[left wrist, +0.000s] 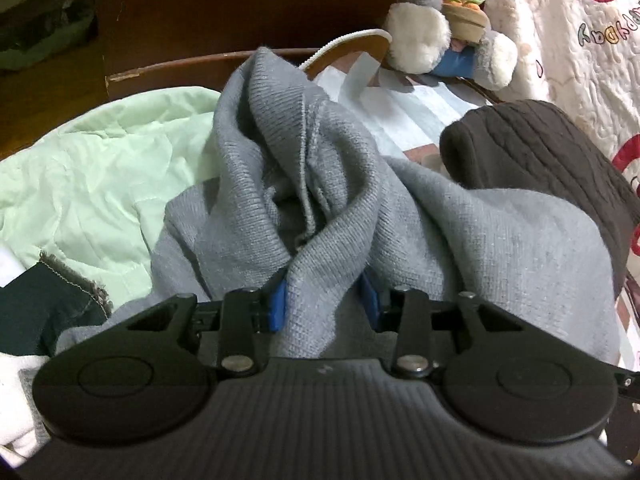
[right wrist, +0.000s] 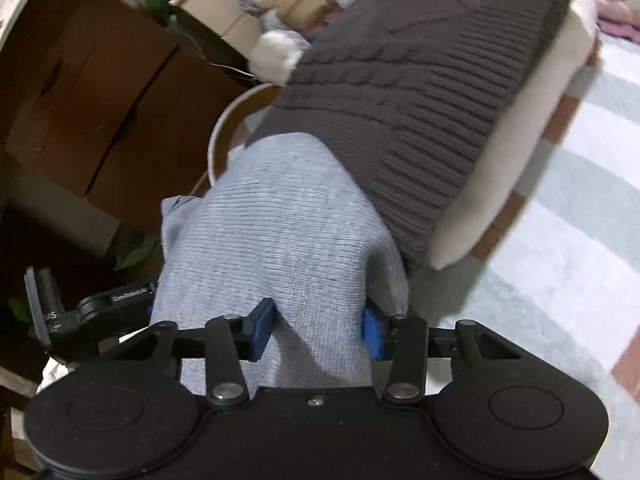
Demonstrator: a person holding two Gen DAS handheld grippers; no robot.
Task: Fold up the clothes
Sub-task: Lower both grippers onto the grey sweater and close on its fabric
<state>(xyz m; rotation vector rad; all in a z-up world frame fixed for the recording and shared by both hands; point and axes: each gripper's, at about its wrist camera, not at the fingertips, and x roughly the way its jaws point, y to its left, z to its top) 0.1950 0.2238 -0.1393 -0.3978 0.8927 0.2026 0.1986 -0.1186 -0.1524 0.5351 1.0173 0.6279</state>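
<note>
Grey sweater [left wrist: 280, 184] hangs bunched while we clench it in both the left gripper [left wrist: 324, 304] and the right gripper [right wrist: 318, 330]; seemingly mid-fold, next we spread it flat.

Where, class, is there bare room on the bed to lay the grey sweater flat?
Free: the striped sheet right of the brown sweater. Crowded: the left, with the green quilt and dark garment; the plush toy behind the grey sweater.

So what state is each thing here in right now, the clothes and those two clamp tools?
Grey knitted sweater: bunched, lifted, held by both grippers.
Dark brown cable-knit sweater: folded, lying beside the grey one.
Pale green quilted cloth: crumpled, loose.
Left gripper: shut on the grey knit.
Right gripper: shut on the grey knit.
</note>
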